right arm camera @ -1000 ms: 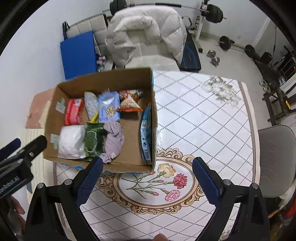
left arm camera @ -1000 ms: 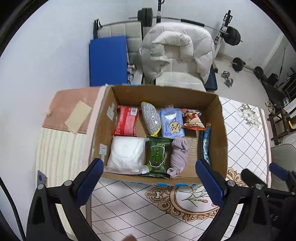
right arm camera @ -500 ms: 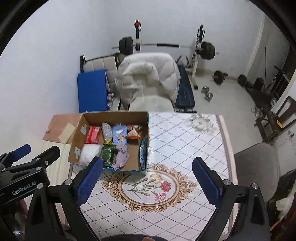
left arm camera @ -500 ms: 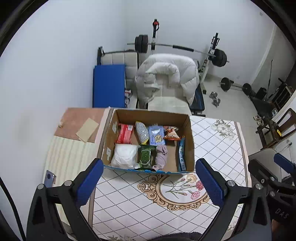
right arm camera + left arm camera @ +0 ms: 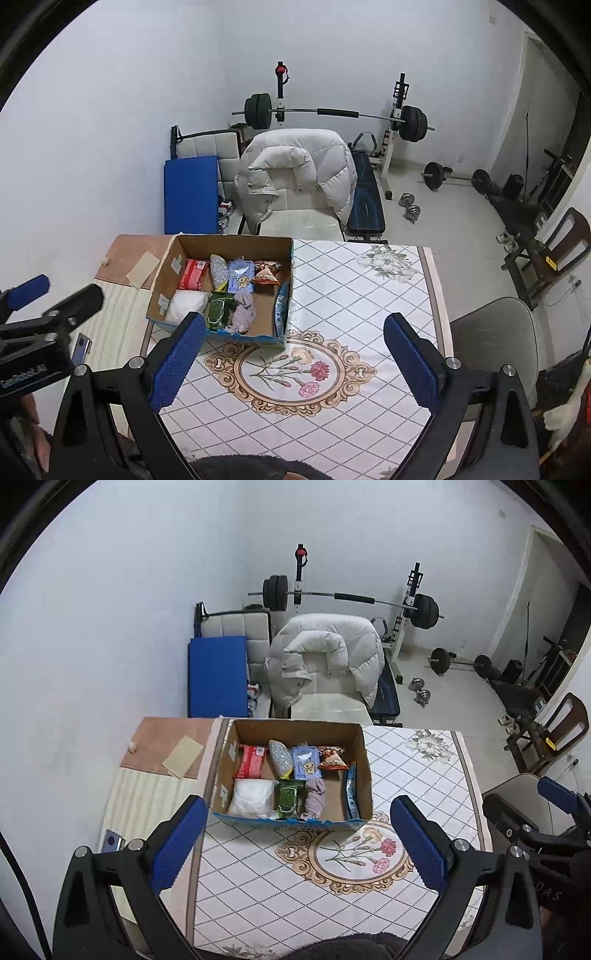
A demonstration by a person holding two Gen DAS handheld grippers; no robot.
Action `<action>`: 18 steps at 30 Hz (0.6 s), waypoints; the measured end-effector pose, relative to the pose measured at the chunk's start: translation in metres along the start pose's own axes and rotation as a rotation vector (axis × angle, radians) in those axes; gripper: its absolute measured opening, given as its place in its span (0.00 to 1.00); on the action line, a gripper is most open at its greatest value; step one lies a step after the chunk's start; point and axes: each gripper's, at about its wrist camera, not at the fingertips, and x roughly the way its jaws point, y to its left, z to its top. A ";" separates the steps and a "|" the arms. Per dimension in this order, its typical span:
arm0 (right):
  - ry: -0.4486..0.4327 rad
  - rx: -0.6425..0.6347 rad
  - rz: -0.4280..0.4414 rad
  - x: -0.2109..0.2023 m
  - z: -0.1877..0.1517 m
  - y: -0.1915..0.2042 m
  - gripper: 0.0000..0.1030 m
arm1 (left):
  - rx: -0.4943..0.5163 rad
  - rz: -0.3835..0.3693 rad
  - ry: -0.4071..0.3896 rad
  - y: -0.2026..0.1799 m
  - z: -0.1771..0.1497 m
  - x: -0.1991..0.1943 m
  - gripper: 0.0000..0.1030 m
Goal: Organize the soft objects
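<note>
An open cardboard box [image 5: 364, 764] [image 5: 162, 269] stands on the far left part of the table. It holds a red pack [image 5: 250, 761], a silver scrubber [image 5: 277, 753], a blue pouch [image 5: 306, 763], a snack bag [image 5: 332, 758], a white bag [image 5: 250, 796], a green wipes pack [image 5: 289, 797], a mauve cloth [image 5: 314, 800] [image 5: 242, 314] and a blue packet [image 5: 351, 790] against the right wall. My left gripper [image 5: 299, 843] and right gripper [image 5: 293, 360] are both open and empty, held high and well back from the box.
The table has a diamond-pattern cloth with a flower medallion [image 5: 354, 849]. A striped mat and brown board [image 5: 162, 738] lie left of the box. Behind stand a chair with a white jacket [image 5: 325, 661], a blue pad [image 5: 218, 675], a barbell rack and weights. A grey chair [image 5: 495, 339] is at right.
Both grippers have pulled up and back from the box, which now looks much smaller. Both jaws stay open and empty. The box contents have not moved.
</note>
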 end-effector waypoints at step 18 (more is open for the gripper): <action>-0.049 -0.013 -0.040 -0.010 0.000 -0.002 0.96 | -0.007 -0.010 0.031 -0.003 -0.004 0.000 0.99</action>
